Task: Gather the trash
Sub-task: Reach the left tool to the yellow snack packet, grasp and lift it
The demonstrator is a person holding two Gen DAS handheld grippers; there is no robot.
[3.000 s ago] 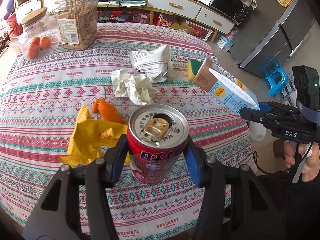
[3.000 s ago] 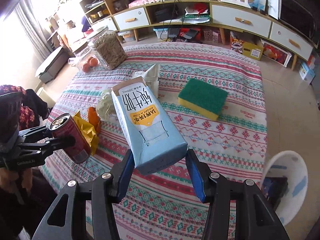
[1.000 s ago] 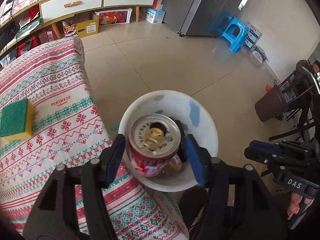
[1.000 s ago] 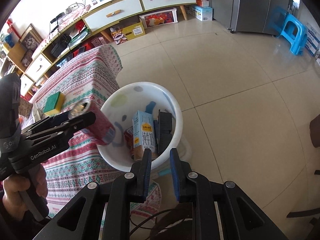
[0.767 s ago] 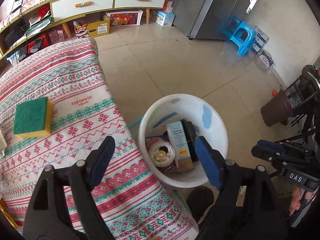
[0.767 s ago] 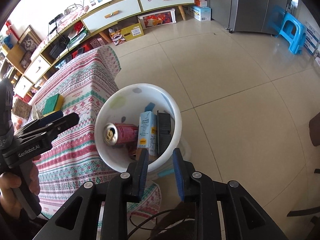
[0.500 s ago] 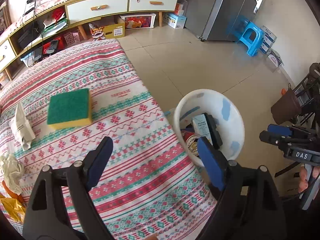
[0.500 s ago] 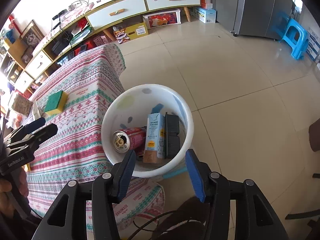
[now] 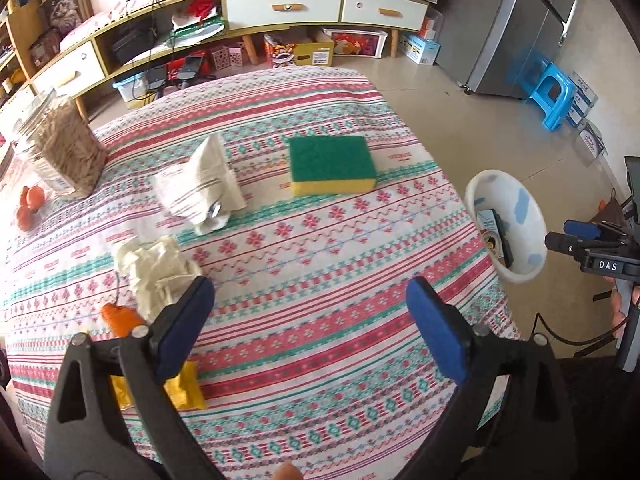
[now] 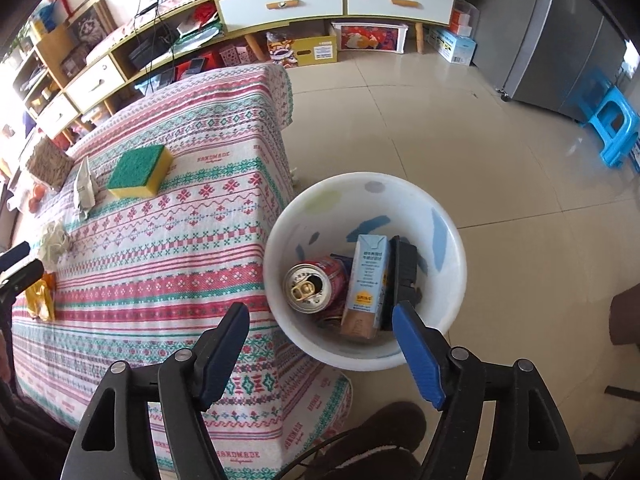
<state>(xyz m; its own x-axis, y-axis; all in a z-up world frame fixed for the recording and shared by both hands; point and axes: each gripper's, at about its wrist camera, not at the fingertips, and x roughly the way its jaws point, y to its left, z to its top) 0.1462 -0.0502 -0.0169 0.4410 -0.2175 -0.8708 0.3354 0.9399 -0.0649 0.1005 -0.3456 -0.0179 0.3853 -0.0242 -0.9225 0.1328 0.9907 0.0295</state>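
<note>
Table point(image 9: 320, 360) stands left of the bin point(image 10: 452, 240); the bin sits on the floor just beside the table's right edge.

In the bin: drink can point(image 10: 316, 286) lying on its side at left, milk carton point(image 10: 366, 280) leaning just right of it and touching it, a box-shaped item point(image 10: 404, 268) against the carton's right side.

On the table: sponge point(image 9: 332, 164) toward the far right. Left of it, apart, a torn paper packet point(image 9: 200, 184). Nearer the camera, crumpled tissue point(image 9: 154, 268). Peel scrap point(image 9: 120, 316) just beside the tissue, nearer still. Snack wrapper point(image 9: 184, 384) at the near left. Glass jar point(image 9: 64, 152) at the far left; fruit point(image 9: 30, 204) just left of the jar.

Behind the table: low cabinet point(image 9: 280, 4) along the wall. Fridge point(image 9: 520, 28) right of it, stool point(image 9: 550, 94) before the fridge.
</note>
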